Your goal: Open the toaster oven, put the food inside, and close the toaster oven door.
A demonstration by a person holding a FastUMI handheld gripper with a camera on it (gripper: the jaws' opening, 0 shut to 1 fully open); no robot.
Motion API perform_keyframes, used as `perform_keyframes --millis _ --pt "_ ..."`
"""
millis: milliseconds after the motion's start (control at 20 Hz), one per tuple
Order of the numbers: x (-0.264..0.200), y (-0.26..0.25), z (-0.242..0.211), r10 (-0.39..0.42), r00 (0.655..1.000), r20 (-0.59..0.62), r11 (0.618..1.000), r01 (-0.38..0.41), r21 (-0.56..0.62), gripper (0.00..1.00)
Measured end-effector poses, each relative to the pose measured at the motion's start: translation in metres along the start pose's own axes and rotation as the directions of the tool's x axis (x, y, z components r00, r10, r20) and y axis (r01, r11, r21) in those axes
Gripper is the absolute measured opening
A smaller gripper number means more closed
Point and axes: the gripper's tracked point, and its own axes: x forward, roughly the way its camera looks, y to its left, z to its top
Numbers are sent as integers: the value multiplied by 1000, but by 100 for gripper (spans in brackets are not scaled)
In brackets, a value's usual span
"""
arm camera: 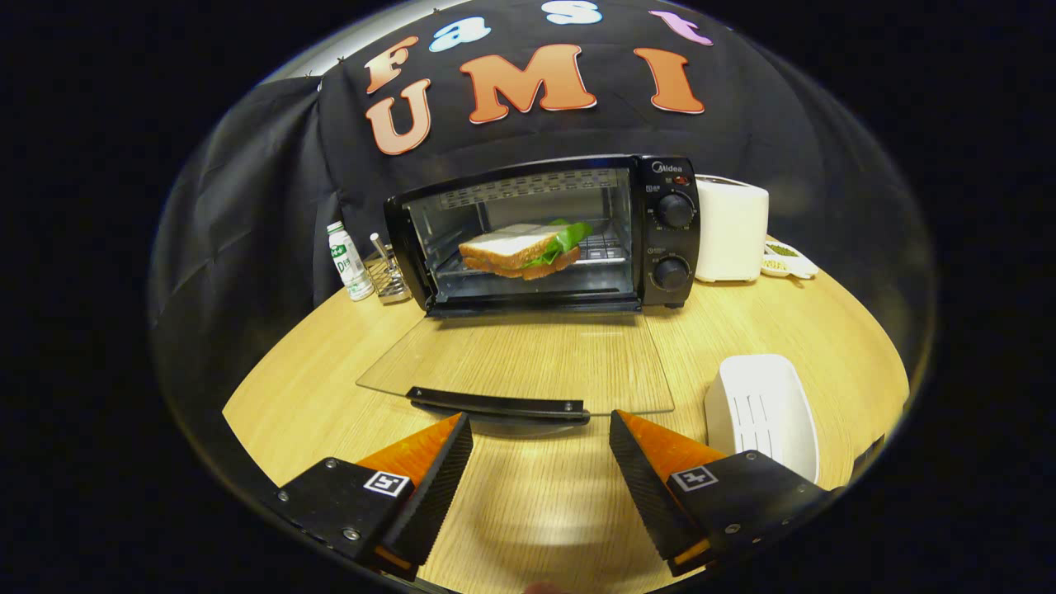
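Gripper [540, 429]: fingers spread wide apart, holding nothing; tips just short of the door handle [498, 405], one to each side of its right end. The finger bases run out of view.

Toaster oven [549, 235]: black, on the far part of the bench [289, 388], cavity open. Two dials on its right panel; small markings there too fine to make out.

Oven door [520, 359]: glass, folded fully down and lying flat toward the gripper, wood grain showing through it. Its near edge carries the black handle; a shadow sits beneath that edge.

Sandwich [524, 250]: white bread with green lettuce at its right end, on the rack inside the cavity, left of centre. Its underside and the rack below are partly hidden.

White tray [763, 408]: slotted, on the bench right of the door, just beyond the right finger; near end hidden behind that finger.

White toaster [733, 231]: touching or just beside the oven's right wall, cannot tell which.

Small dish [789, 260]: right of the toaster, contents unclear.

Bottle [348, 262] and wire rack [389, 276]: left of the oven, rack partly hidden by it.

Open bench: bare wood left of the door and between the fingers.
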Motion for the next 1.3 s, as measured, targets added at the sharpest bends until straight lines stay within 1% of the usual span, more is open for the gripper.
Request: perform_keyframes --millis 100,250,350,400,550,650,700,800,900,1100,1300 --pt "5 2 -10 12 999 -33 1000 -12 9 99" --pt "15 -5 -6 -21 999 -29 999 20 -39 99" --pt "21 1 -14 -18 998 -66 999 15 -51 99" --pt "23 7 -16 -4 997 -73 999 0 -48 99" --pt "29 17 -7 -4 998 -69 997 -1 -80 99" --pt "31 19 -8 -21 996 -90 995 11 -103 99" --pt "31 21 -6 -28 996 -82 993 18 -121 100" --pt "25 22 7 -37 998 -43 987 30 -158 100" --pt "22 26 24 -26 1000 3 984 26 -175 100" --pt "28 37 55 11 999 42 993 -6 -120 100" --pt "28 39 96 -9 994 107 994 20 -111 100"
